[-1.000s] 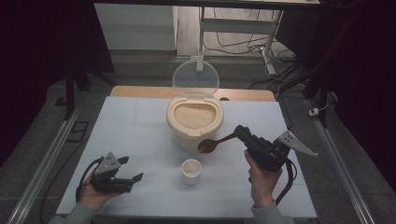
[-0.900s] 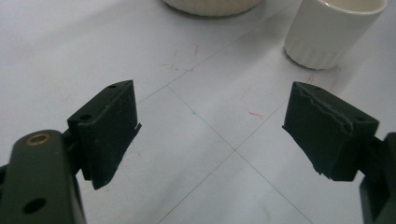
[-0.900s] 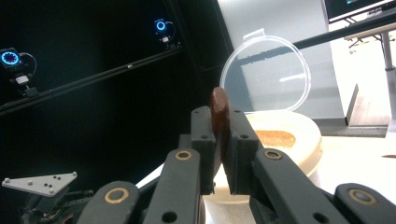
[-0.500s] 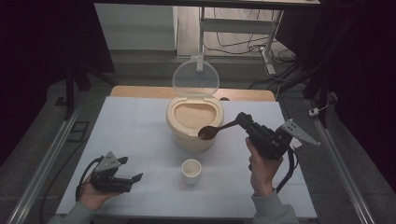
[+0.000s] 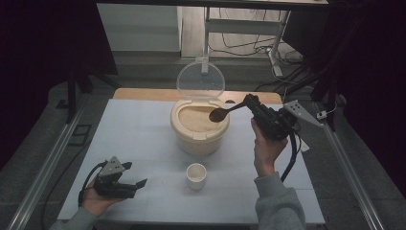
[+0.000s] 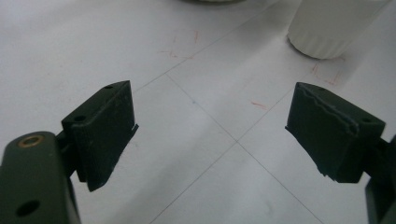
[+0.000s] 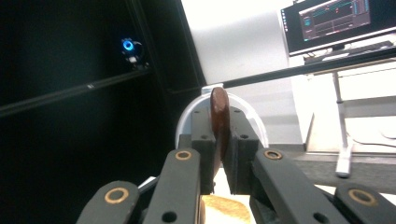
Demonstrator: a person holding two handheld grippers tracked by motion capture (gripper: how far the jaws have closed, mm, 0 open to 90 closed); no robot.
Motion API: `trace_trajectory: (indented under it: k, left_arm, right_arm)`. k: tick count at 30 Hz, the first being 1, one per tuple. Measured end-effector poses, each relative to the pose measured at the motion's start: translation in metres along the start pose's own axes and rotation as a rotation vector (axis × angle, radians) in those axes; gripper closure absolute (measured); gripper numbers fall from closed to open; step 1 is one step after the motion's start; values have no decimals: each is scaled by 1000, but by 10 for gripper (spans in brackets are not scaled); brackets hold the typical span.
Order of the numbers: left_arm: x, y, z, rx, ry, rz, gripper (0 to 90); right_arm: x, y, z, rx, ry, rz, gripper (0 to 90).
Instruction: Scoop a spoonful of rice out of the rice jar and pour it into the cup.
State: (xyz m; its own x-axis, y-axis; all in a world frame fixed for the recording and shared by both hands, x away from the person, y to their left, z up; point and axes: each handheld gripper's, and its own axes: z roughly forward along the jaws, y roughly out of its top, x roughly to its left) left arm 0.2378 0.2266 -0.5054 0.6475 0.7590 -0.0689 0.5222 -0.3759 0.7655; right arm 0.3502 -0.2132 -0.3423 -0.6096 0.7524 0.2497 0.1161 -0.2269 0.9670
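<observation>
Over the table's far middle, high view: rice tub (image 5: 198, 125), lid (image 5: 200, 79) swung up for access. Right gripper (image 5: 250, 102) clamps a spoon (image 5: 220, 114), bowl held over the rice, probably for scooping. Cup (image 5: 196, 175) at near middle, likely the receiver. Left gripper (image 5: 134, 186) parked at near left corner.

Left gripper view: jaws apart, nothing between; cup (image 6: 331, 23) ahead.

Right gripper view: jaws pinch the spoon (image 7: 219, 122) edge-on.
</observation>
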Motion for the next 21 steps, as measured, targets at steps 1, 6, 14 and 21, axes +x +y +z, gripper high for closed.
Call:
trace_trajectory:
  k: [1, 6, 14, 21]
  left_arm:
    - [0, 0, 1, 3, -1, 2, 148]
    - [-2, 0, 3, 17, -1, 8, 145]
    - [0, -1, 2, 19, 1, 2, 145]
    - [-1, 0, 2, 19, 2, 5, 145]
  right_arm:
    - [0, -1, 4, 10, -7, -13, 836]
    - [0, -9, 26, 58, -63, -89, 836]
    - [9, -19, 44, 99, -109, -217, 836]
    - [13, -27, 52, 140, -127, -276, 836]
